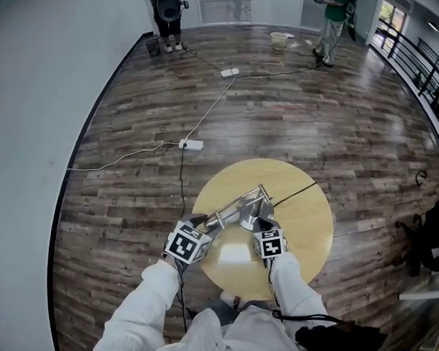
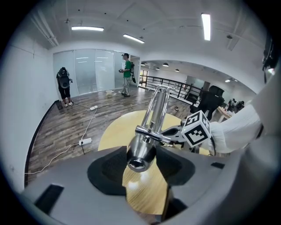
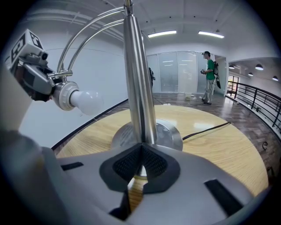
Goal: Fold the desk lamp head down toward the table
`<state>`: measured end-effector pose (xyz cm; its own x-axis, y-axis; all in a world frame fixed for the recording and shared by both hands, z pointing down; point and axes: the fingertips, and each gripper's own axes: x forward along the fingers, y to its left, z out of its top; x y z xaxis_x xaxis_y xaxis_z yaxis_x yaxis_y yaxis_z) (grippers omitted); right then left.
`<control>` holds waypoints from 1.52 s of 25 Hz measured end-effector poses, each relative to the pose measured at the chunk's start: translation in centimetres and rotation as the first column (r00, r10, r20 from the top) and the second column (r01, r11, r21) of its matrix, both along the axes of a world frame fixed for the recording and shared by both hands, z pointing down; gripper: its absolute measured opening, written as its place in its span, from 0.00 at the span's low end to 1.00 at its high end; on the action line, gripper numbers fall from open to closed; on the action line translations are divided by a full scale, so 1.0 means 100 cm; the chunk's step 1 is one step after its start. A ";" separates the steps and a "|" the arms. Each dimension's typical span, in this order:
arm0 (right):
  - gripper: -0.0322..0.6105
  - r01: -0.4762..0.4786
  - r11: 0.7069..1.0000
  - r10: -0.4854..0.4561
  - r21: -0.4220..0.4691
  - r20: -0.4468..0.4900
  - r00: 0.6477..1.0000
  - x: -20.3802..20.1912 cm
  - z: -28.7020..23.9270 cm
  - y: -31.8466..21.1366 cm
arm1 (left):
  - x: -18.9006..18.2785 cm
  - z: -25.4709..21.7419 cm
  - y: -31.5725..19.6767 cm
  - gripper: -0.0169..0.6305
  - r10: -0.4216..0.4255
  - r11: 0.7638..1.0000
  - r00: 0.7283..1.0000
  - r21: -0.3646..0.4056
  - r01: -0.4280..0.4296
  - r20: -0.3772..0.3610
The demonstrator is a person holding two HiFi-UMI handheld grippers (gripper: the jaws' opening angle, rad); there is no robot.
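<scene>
A chrome desk lamp stands on a round yellow wooden table (image 1: 307, 218). Its disc base (image 1: 248, 222) is near the table's middle, and its curved arm bends over to the left. My left gripper (image 1: 207, 225) is shut on the lamp head (image 2: 141, 154), with the chrome socket pinched between the black pads (image 2: 173, 165). The white bulb (image 3: 85, 101) points down and to the right, a little above the tabletop. My right gripper (image 3: 141, 151) is shut on the upright lamp post (image 3: 137, 96) just above the base (image 3: 169, 134).
A black cord (image 1: 295, 191) runs from the lamp off the table's right edge. White power strips (image 1: 192, 144) and cables lie on the wooden floor. Two people (image 1: 334, 19) stand far off. A railing (image 1: 417, 56) and a dark chair (image 1: 430, 236) are at the right.
</scene>
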<state>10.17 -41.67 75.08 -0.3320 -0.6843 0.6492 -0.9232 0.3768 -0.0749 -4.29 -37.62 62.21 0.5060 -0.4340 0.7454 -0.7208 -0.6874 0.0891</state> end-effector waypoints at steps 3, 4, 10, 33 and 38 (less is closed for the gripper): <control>0.07 -0.005 1.000 0.005 0.000 -0.001 1.000 0.000 0.000 0.000 | 0.005 0.010 -0.002 0.33 -0.011 1.000 1.000 -0.001 0.011 0.001; 0.07 -0.004 1.000 0.004 -0.001 -0.001 1.000 0.000 0.000 0.000 | 0.007 0.012 -0.003 0.33 -0.012 1.000 1.000 -0.001 0.012 0.001; 0.07 0.002 1.000 -0.002 -0.006 -0.011 1.000 0.000 0.000 0.000 | 0.014 0.022 -0.008 0.33 0.001 1.000 1.000 -0.011 -0.001 0.009; 0.07 0.002 1.000 -0.002 -0.010 -0.014 1.000 0.004 0.003 -0.001 | 0.035 0.047 -0.018 0.33 0.049 0.999 0.999 -0.020 -0.049 0.014; 0.07 0.009 1.000 -0.009 -0.003 -0.023 1.000 0.004 0.003 -0.002 | 0.036 0.048 -0.018 0.33 0.051 0.999 0.999 -0.016 -0.051 0.009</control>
<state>10.53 -41.87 75.35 -0.3229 -0.6794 0.6589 -0.9214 0.3846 -0.0550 -0.73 -39.47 66.97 0.5197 -0.3959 0.7571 -0.6860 -0.7216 0.0935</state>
